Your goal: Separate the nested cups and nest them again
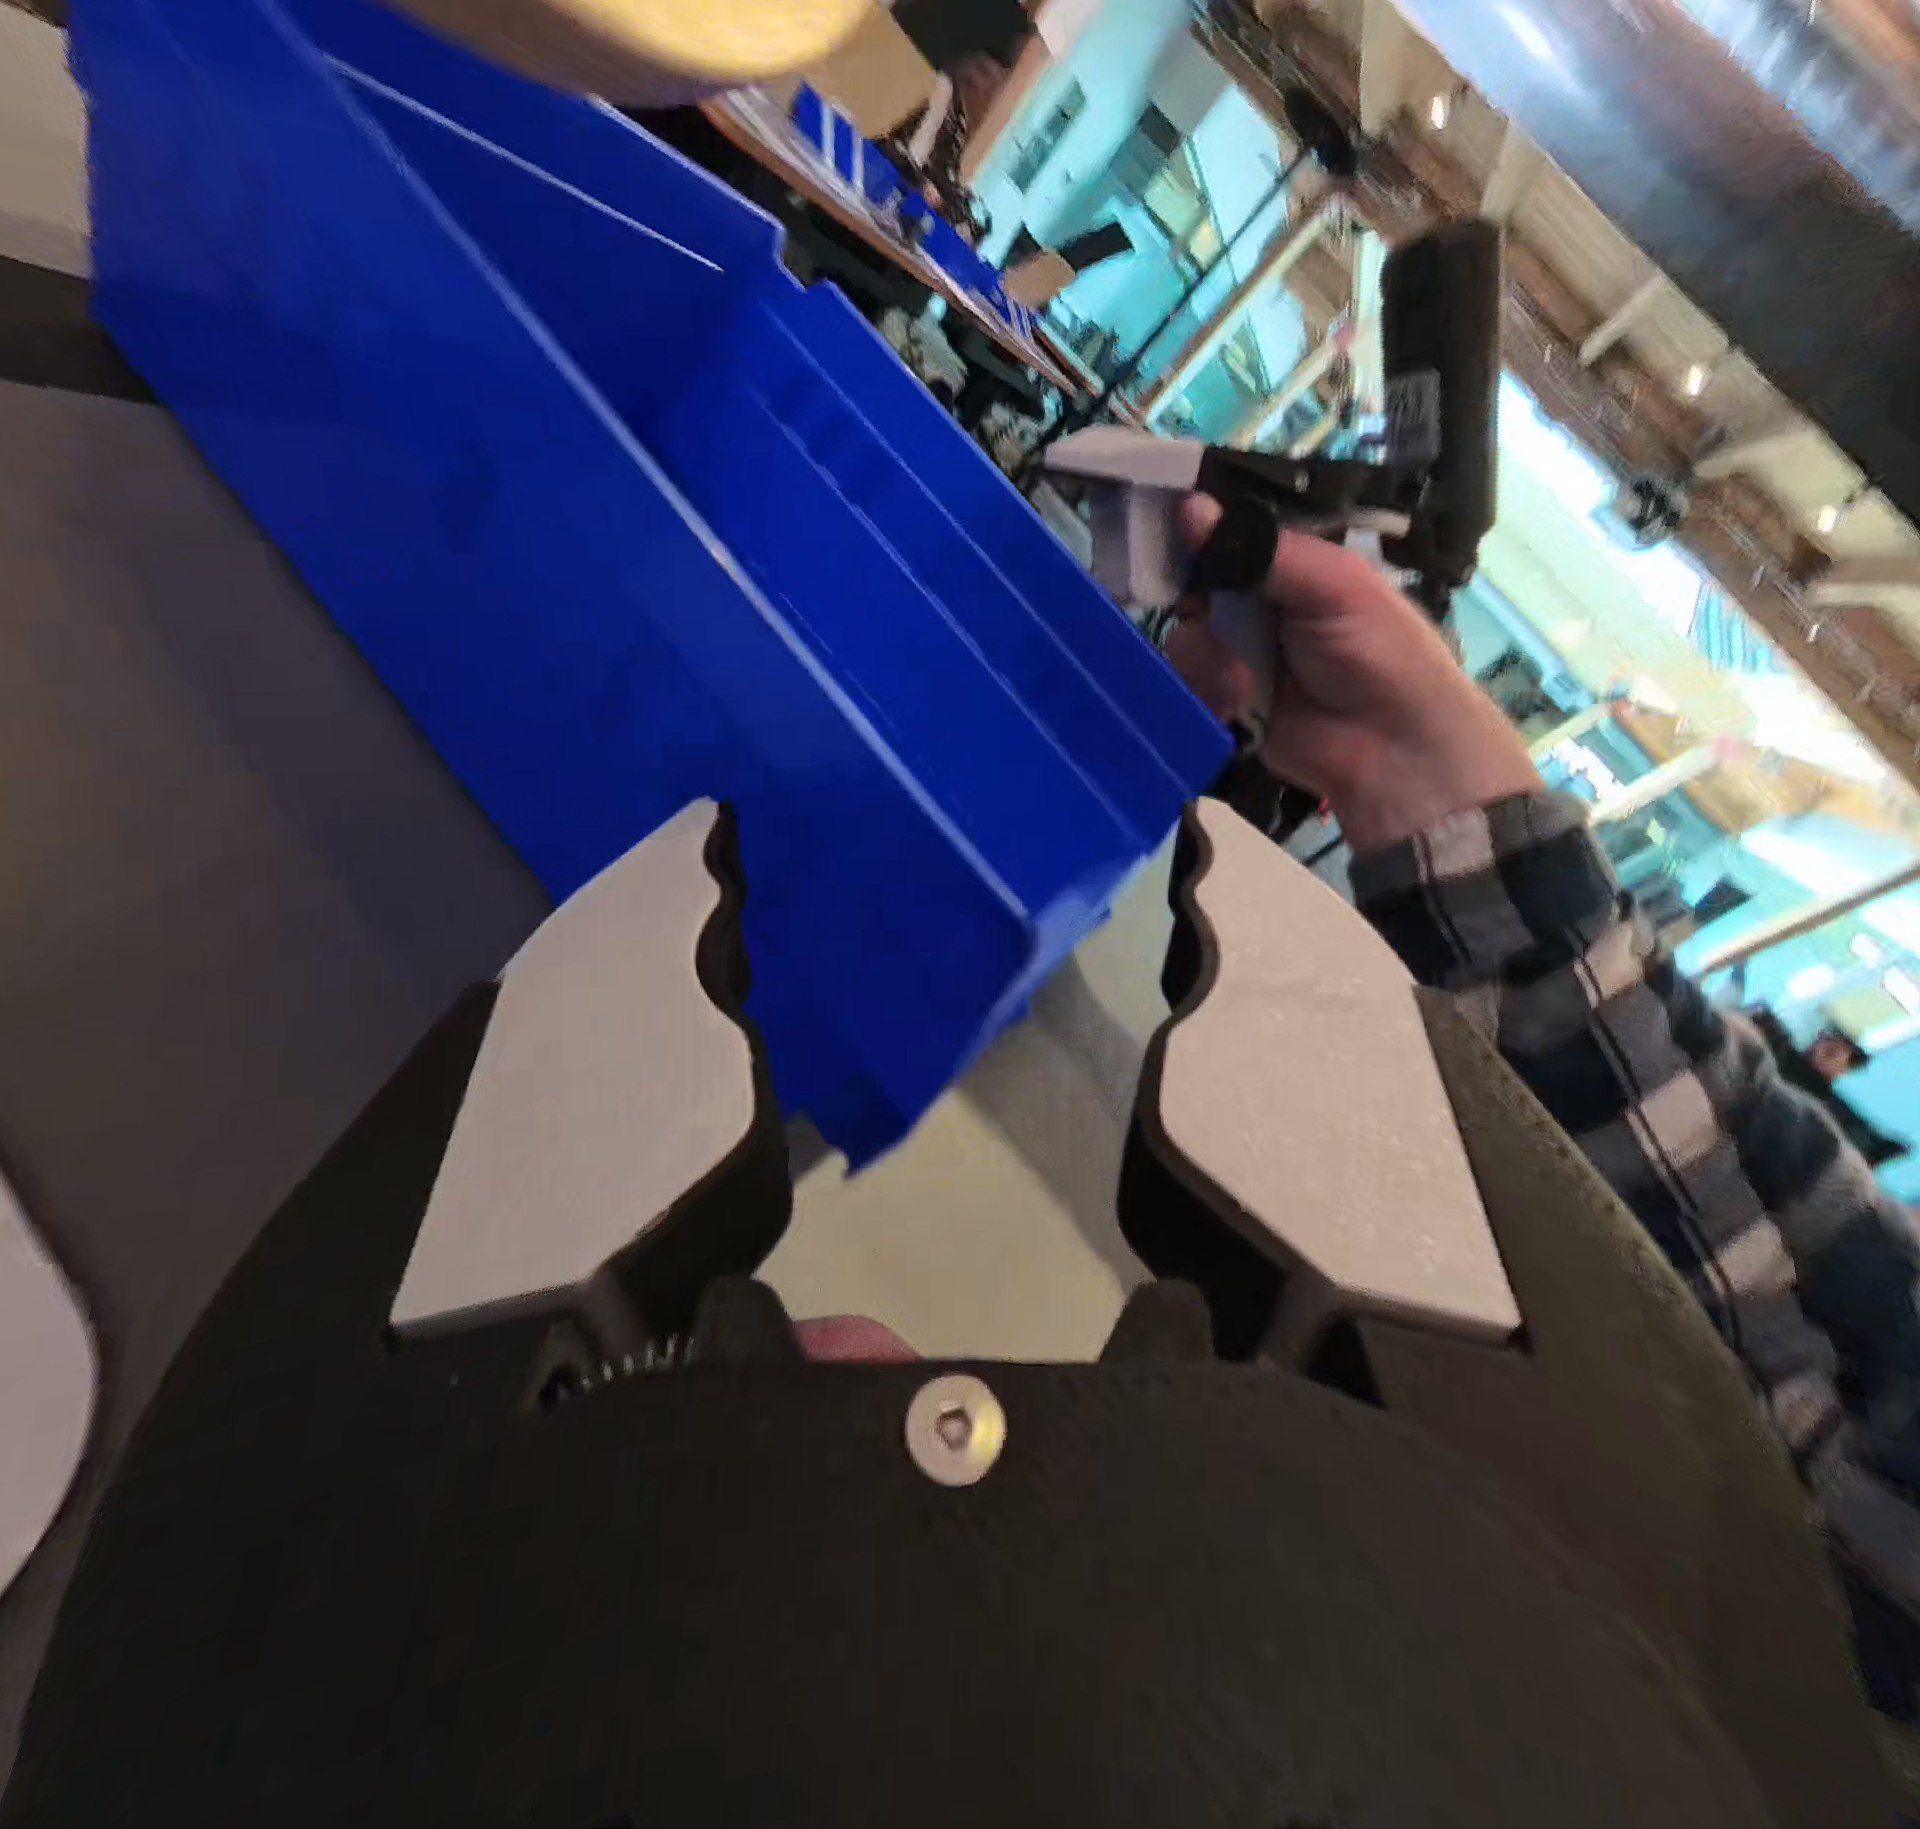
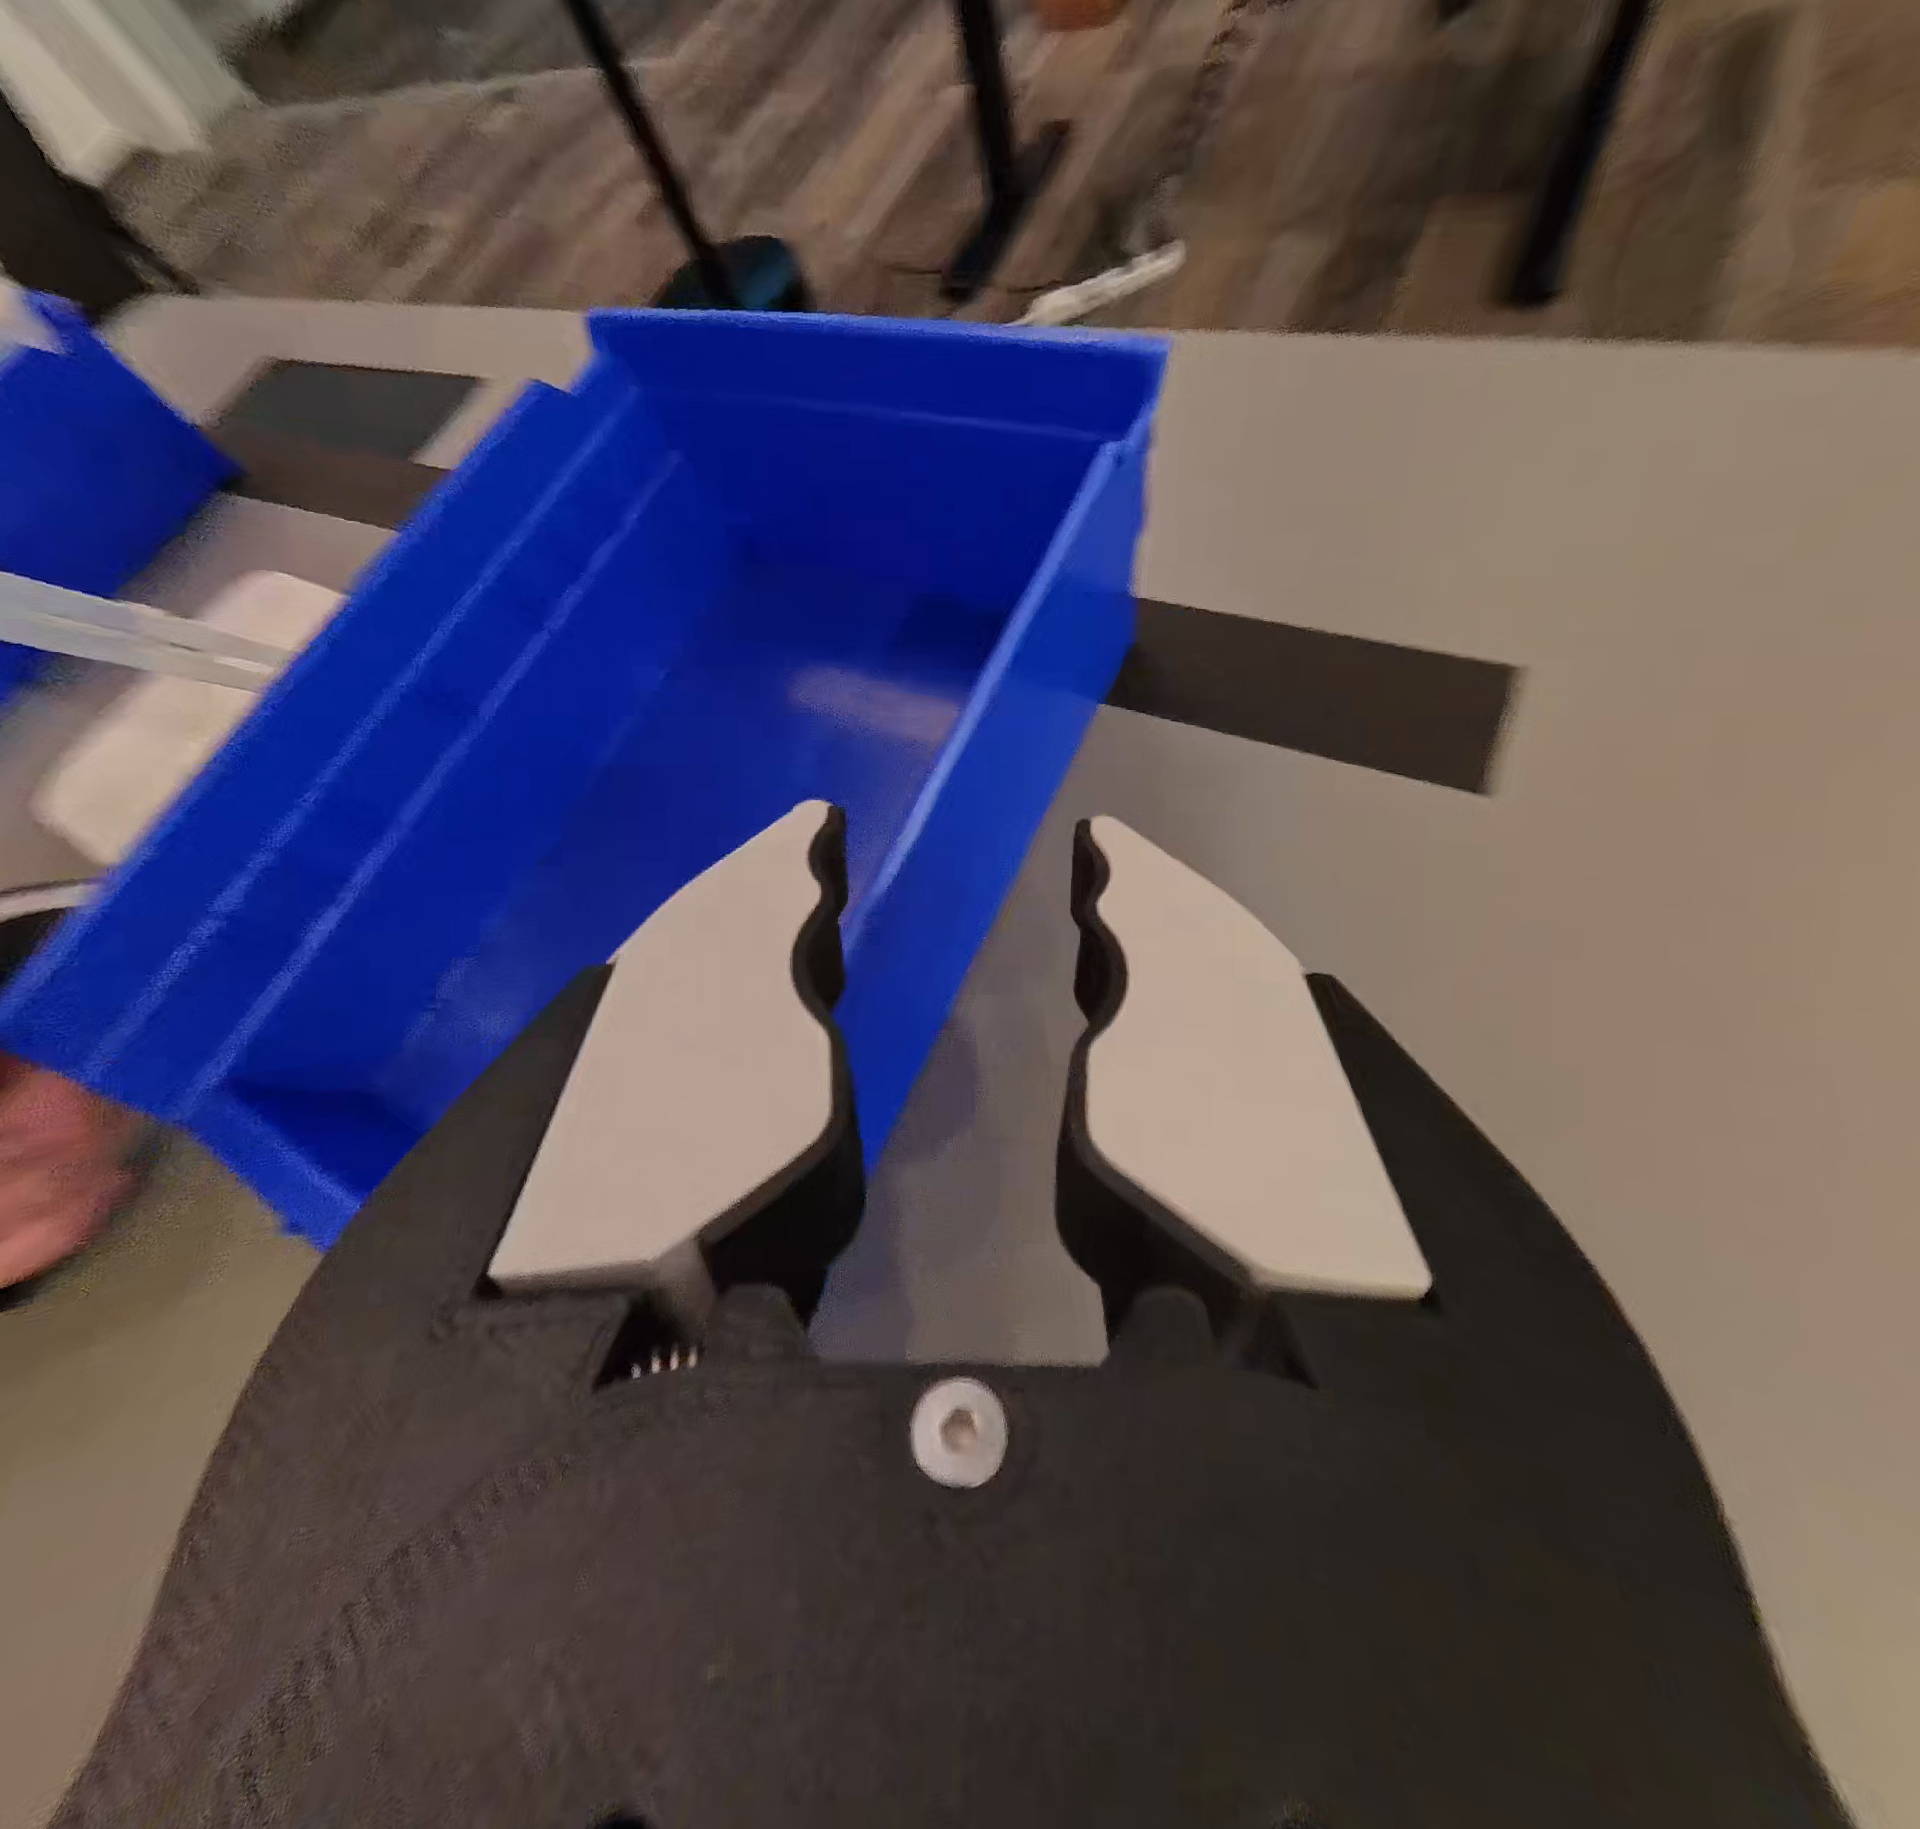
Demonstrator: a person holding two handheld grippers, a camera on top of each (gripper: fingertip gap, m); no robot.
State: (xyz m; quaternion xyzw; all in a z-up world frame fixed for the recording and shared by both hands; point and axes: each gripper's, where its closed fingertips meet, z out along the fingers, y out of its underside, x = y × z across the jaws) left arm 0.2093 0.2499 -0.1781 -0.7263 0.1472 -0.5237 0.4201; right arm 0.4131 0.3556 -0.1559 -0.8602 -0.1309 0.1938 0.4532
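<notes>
Both views motion-blurred. No cups in view, just blue bins: glossy moulded plastic, rectangular, open top, stepped ribs along the inner walls. Bin (image 2: 727,657) sits on a matte grey worktop (image 2: 1507,491), across a strip of flat black tape (image 2: 1330,709); a second bin (image 2: 94,470) shows at the left edge.

Right gripper (image 2: 956,829): pale flat fingers (image 2: 717,1041) with wavy black pads, about half open. It straddles the bin's near side wall; the left pad is at the wall's inner face, the right pad has a clear gap to it. No clamp.

Left gripper (image 1: 951,813): spread wide, nothing held. Bin corner (image 1: 935,948) is in line between the fingers, but no contact. Beyond it, a hand (image 1: 1361,678) with a plaid sleeve (image 1: 1558,969) holds the other handle
</notes>
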